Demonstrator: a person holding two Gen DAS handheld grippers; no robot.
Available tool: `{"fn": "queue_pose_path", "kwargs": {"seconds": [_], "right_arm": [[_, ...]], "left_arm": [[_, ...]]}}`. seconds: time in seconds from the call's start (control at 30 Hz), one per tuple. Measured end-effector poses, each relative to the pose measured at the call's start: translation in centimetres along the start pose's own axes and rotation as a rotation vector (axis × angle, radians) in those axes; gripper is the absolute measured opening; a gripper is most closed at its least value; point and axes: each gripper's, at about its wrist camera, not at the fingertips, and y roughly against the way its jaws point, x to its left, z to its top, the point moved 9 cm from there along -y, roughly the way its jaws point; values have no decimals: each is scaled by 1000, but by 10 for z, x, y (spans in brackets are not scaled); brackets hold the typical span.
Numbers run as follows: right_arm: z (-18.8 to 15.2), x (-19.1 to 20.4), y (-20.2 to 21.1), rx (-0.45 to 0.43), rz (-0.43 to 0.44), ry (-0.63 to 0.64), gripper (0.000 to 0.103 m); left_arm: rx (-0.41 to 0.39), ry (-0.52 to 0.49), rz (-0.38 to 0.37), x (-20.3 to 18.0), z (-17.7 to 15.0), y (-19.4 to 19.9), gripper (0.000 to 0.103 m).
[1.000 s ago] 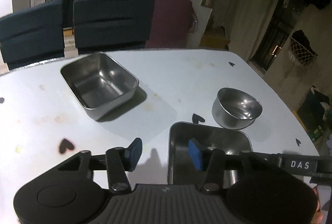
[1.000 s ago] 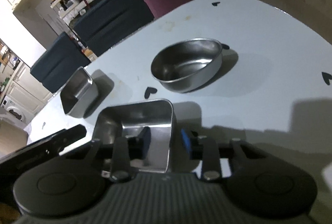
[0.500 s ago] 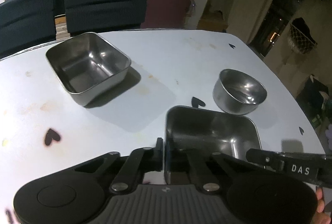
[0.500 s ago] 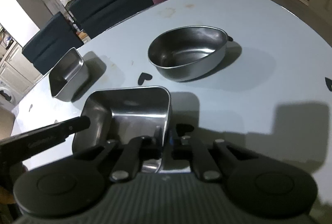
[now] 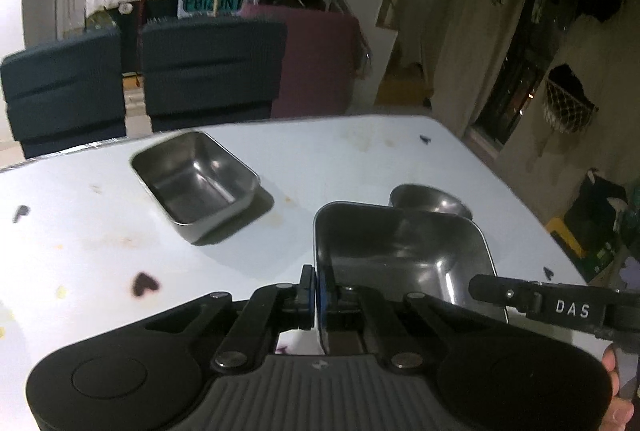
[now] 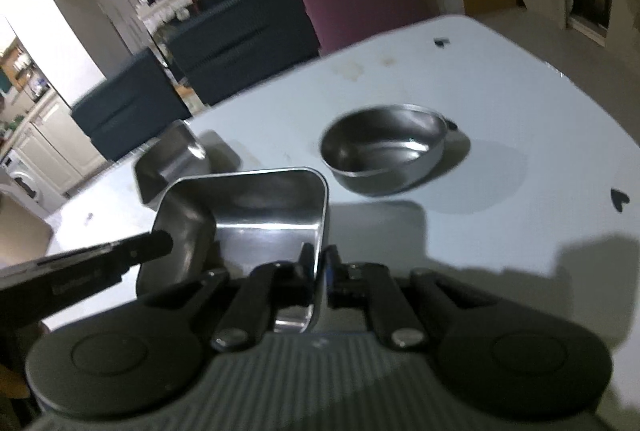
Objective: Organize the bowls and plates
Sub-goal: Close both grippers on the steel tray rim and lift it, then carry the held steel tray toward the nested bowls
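The table [image 5: 400, 159] carries everything, and its far corner and right edge lie bare, which leaves room to gather the steel pieces. The near tray [image 5: 400, 247] is held by both tools at once, one on each side wall, so that it can likely rise level without tipping; in the right wrist view its shadow falls apart from it, so I judge it lifted clear of the table near the front edge. The far tray [image 5: 196, 187] stands alone toward the back left edge, open side up, probably the place where the near tray will nest. The bowl [image 6: 384, 159] sits on the table toward the right edge, just behind the near tray.

The left gripper [image 5: 316, 291] is clenched on the near tray's left wall, one pad outside and one inside. The right gripper [image 6: 322, 271] is clamped the same way on the tray's right wall.

Much is hidden. In the left wrist view the near tray covers most of the bowl, leaving only its back rim. In the right wrist view the near tray cuts off the far tray's lower half. The gripper bodies hide the tray's near wall and the table's front edge. Blur softens the chairs [image 5: 140, 79] and the shelves behind.
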Motion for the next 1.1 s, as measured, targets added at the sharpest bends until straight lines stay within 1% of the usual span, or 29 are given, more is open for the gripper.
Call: {"fn": "queue_pose_path", "kwargs": {"seconds": [0.17, 0.37, 0.63, 0.87, 1.1], "right_arm": [[-4, 22, 29, -36, 57, 18, 7], [-23, 62, 55, -54, 111, 102, 7], [-48, 111, 77, -62, 204, 157, 7], [-72, 158, 78, -40, 269, 225, 7], [-104, 195, 73, 16, 325, 262, 7]], "left_arm": [[-53, 11, 40, 8, -5, 44, 2], [-110, 21, 105, 27, -17, 98, 2], [-169, 49, 182, 62, -36, 160, 3], [-192, 125, 250, 105, -63, 204, 3], [-172, 211, 328, 147, -96, 232, 3]]}}
